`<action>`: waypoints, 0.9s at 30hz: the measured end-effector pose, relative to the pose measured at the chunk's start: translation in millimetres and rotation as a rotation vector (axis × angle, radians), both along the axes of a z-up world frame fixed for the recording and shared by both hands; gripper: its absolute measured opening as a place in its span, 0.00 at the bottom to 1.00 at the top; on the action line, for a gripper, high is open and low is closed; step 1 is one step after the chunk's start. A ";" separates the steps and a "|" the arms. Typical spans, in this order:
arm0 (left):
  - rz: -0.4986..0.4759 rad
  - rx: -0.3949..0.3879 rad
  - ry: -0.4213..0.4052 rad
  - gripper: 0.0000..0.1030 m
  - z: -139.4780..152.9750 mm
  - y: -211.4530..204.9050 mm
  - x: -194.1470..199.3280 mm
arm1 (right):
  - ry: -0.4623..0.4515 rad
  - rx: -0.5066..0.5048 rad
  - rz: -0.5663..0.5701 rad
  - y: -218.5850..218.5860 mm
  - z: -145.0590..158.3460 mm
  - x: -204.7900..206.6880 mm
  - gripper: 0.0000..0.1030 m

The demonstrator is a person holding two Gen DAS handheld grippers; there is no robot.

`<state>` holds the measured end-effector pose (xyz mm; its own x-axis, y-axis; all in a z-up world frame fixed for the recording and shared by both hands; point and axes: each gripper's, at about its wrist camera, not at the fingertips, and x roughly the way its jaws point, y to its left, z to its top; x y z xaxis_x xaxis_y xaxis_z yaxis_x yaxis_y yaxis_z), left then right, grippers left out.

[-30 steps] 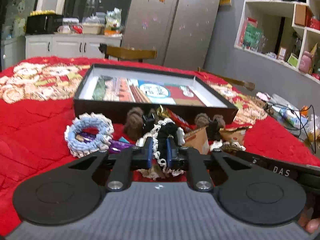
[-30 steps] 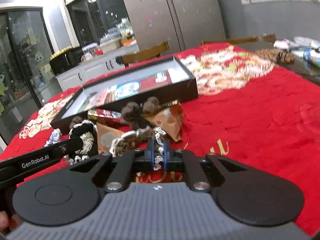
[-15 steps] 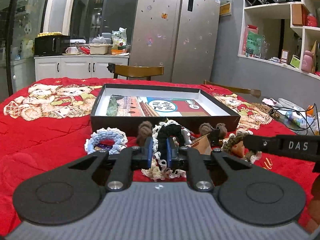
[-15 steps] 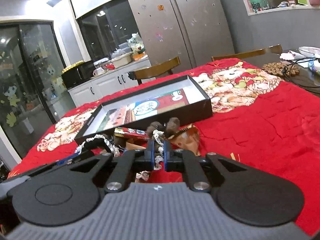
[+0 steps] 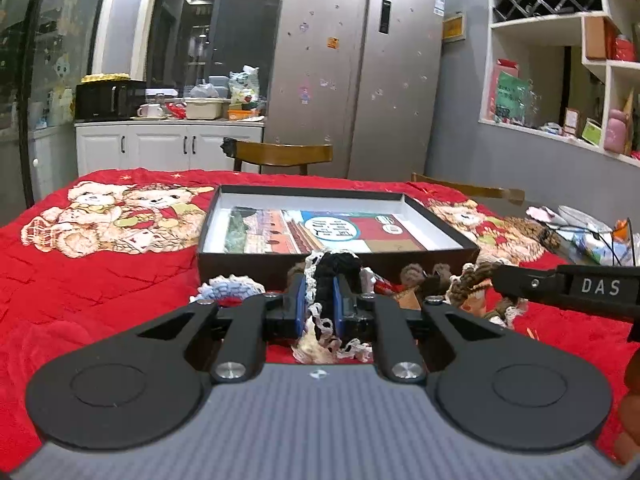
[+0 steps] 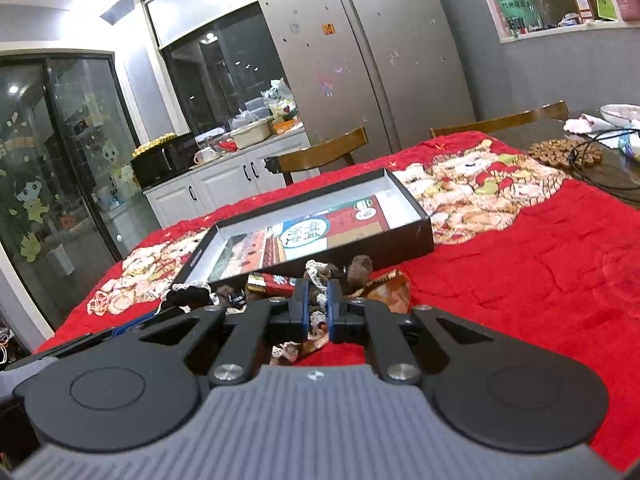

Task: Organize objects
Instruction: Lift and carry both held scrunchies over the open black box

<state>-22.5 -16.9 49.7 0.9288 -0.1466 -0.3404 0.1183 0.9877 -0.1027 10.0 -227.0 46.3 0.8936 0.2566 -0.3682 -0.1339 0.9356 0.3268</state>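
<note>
Red tablecloth [image 5: 100, 280] | black scrunchie [image 5: 326, 276] clamped in left gripper [image 5: 319, 300]

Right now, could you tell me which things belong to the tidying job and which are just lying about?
Job: black scrunchie in left gripper; brown scrunchie in right gripper; box; blue scrunchie.
Lying about: chair, fridge, microwave.

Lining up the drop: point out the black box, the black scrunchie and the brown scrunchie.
black box [image 5: 248, 265], left wrist view, front wall.
black scrunchie [image 5: 326, 280], left wrist view, black band.
brown scrunchie [image 6: 318, 284], right wrist view, lace-edged loop.
</note>
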 end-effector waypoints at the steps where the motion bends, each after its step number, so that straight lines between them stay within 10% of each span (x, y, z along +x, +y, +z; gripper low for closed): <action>1: 0.003 -0.001 -0.006 0.16 2.2 0.6 -0.7 | -0.005 0.001 -0.001 0.1 1.9 -0.1 0.10; 27: 0.066 0.050 -0.092 0.16 59.8 21.0 31.9 | -0.126 0.024 0.159 44.2 56.5 34.2 0.10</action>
<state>9.4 4.1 109.5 0.9636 -0.0687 -0.2585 0.0592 0.9973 -0.0443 44.1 -182.9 102.8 0.8797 0.4055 -0.2485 -0.3206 0.8915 0.3200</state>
